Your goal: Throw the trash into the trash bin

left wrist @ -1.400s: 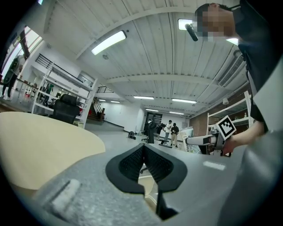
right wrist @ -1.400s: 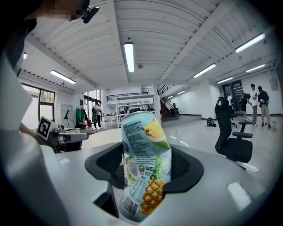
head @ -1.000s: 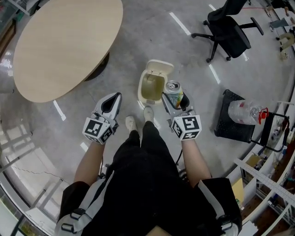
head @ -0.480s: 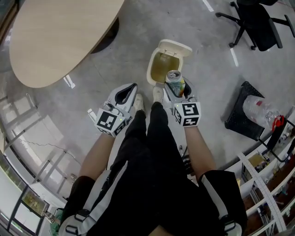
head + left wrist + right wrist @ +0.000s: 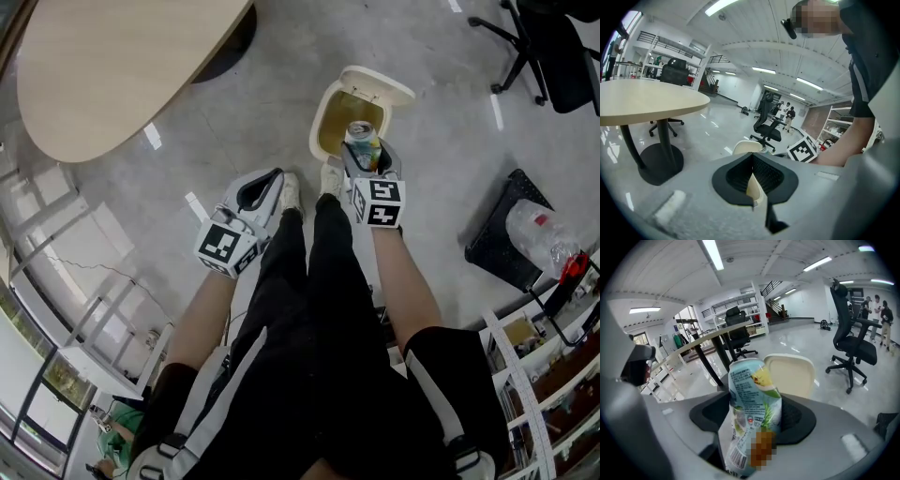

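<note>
Drink can (image 5: pixel 750 394): thin-walled, likely light, dents easily, slick print; best held mid-body. Clamped upright between right gripper (image 5: pixel 367 156) jaws, open trash bin (image 5: pixel 319 131) just ahead and below the tips. Left gripper (image 5: pixel 753 190) alongside: jaws together, empty

A polished grey concrete floor (image 5: pixel 234 103) spreads underfoot, marked with short white tape strips (image 5: pixel 153 136). A round light-wood table (image 5: pixel 103 66) on a dark pedestal (image 5: pixel 658 161) stands at ten o'clock, and a black office chair (image 5: pixel 553 47) on castors at one o'clock. White metal racking (image 5: pixel 521 375) runs along at four o'clock, windows (image 5: pixel 56 398) at eight. Long tube lights (image 5: pixel 724 5) cross the white ceiling (image 5: pixel 754 56).
</note>
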`<state>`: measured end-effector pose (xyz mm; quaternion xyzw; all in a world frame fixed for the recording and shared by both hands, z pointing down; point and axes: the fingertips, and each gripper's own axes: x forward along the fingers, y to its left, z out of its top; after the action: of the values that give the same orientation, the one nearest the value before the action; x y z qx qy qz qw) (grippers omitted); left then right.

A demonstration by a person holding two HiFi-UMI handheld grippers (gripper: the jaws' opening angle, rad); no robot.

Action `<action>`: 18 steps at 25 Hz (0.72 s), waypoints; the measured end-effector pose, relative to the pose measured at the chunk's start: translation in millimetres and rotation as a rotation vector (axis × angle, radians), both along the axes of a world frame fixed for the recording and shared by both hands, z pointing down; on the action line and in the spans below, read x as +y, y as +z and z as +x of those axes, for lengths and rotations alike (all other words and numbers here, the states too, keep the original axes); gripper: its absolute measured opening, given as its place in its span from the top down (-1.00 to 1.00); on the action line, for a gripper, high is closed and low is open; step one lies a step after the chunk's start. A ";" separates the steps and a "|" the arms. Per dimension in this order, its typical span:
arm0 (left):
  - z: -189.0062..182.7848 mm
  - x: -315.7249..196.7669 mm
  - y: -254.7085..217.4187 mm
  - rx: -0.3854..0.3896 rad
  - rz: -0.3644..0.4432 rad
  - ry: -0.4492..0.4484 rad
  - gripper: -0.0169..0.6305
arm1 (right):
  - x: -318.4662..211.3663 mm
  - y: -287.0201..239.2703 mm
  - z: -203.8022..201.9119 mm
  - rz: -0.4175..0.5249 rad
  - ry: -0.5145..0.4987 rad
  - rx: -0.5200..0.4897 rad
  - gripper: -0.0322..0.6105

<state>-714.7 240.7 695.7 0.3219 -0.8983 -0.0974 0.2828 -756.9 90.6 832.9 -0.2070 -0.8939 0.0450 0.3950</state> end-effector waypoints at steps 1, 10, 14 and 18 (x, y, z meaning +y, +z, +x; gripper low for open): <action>0.4 1.1 0.1 0.003 -0.003 -0.008 0.94 | 0.5 8.6 -1.1 0.008 0.008 0.014 -0.02; 2.5 12.7 -1.0 0.030 0.018 -0.041 0.95 | 0.6 16.7 -4.0 0.023 0.015 0.044 -0.07; -4.5 7.7 -8.8 0.007 0.037 -0.031 0.95 | -17.4 -5.3 -7.7 0.029 0.045 -0.013 0.25; -16.5 8.4 -22.1 -0.033 0.056 -0.023 0.95 | -27.5 -30.4 -10.3 0.028 0.063 -0.061 0.56</action>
<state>-731.2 249.1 673.7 0.3207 -0.9035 -0.1206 0.2575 -767.2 63.1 802.4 -0.1747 -0.9121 0.0385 0.3688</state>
